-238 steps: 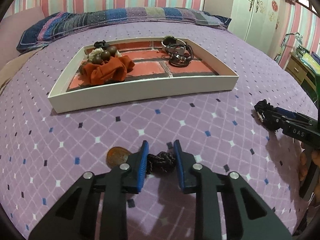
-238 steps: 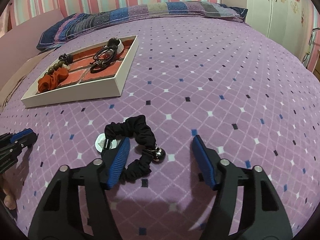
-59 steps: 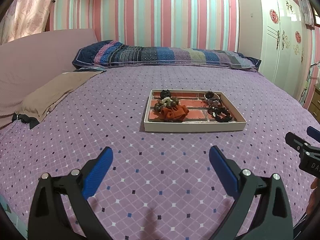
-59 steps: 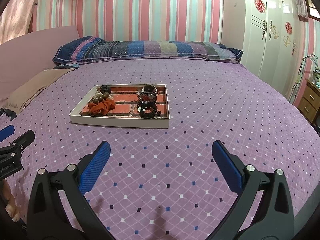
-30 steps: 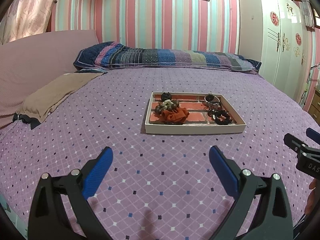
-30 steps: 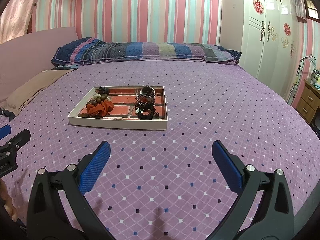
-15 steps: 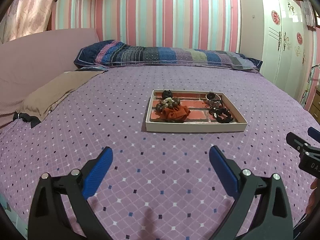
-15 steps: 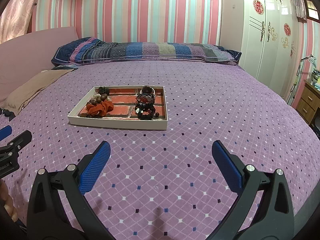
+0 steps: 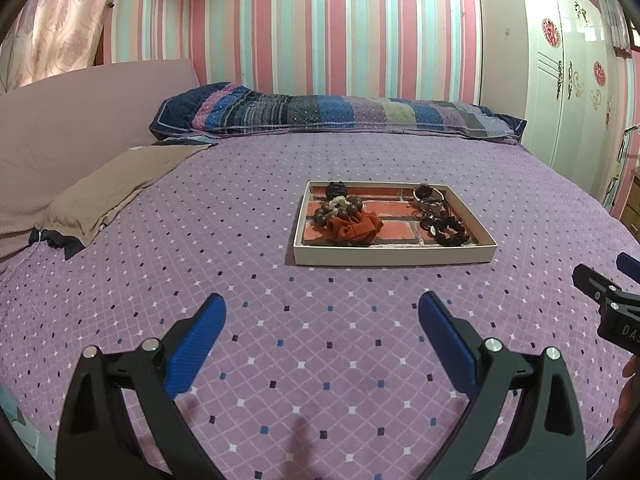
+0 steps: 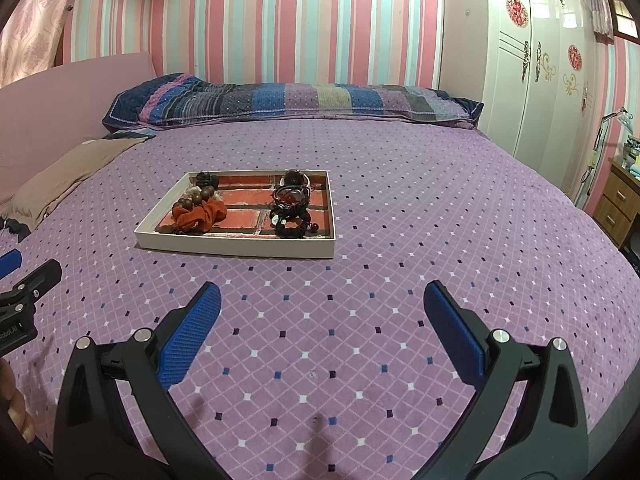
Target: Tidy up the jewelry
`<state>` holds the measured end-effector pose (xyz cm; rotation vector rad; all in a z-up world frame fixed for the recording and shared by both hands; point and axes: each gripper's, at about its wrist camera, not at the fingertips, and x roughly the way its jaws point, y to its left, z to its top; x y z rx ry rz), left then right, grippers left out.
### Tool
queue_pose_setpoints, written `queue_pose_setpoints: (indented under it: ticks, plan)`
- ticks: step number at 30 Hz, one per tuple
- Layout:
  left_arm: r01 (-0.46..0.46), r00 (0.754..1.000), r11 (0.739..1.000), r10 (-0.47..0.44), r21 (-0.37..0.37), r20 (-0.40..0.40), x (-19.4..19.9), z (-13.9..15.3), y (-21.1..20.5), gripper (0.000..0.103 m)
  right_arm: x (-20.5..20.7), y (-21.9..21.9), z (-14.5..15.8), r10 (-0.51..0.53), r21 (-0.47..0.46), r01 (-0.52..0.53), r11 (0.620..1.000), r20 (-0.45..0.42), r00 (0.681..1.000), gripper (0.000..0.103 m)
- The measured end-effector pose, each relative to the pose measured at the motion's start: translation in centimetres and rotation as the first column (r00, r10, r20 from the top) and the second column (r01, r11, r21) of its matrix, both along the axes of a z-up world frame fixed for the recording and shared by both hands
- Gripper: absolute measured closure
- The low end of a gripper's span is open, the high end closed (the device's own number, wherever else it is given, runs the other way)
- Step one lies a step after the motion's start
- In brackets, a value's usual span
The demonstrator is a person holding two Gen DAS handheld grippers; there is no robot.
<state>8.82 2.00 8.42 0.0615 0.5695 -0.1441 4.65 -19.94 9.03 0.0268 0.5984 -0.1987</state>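
There, ruffled scrunchie (image 9: 355, 229) in shallow rectangular tray (image 9: 394, 255)

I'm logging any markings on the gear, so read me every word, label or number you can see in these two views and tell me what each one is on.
"DAS": white letters, cut off by the frame edge, on the right gripper body in the left wrist view.
"Robot.AI": white print, first letter partly cut off, on the left gripper body in the right wrist view.
Wardrobe door emblems: too small to read.

Left wrist view looked low along the left tool (image 9: 322, 326) over the bed (image 9: 200, 240), tray (image 9: 394, 256) well ahead right of centre, right wrist view sat beside it facing likewise, tray (image 10: 236, 248) left of centre, both shared tray, bed, striped wall (image 9: 360, 40).
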Motion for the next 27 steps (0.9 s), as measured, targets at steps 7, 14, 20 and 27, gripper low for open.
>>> queue_pose_setpoints:
  ticks: [7,14,20,27]
  plan:
    - [-0.007,1.0,1.0,0.007,0.003,0.005,0.12,-0.08,0.07,0.008,0.04,0.0,-0.08,0.001,-0.003,-0.001,1.0,-0.001,1.0,0.004]
    - [-0.008,1.0,1.0,0.007,0.007,0.009,0.03,-0.1,0.06,0.008,0.13,-0.02,-0.19,0.002,-0.002,-0.002,1.0,-0.002,1.0,0.004]
    - [-0.007,1.0,1.0,0.007,0.025,0.003,0.13,-0.34,-0.12,0.008,0.43,-0.02,-0.44,0.007,-0.002,-0.007,1.0,-0.011,1.0,0.004]
    - [-0.008,1.0,0.999,0.008,0.034,-0.003,0.29,-0.76,-0.25,0.008,0.58,-0.02,-0.79,0.004,-0.003,-0.004,1.0,-0.016,1.0,0.004]
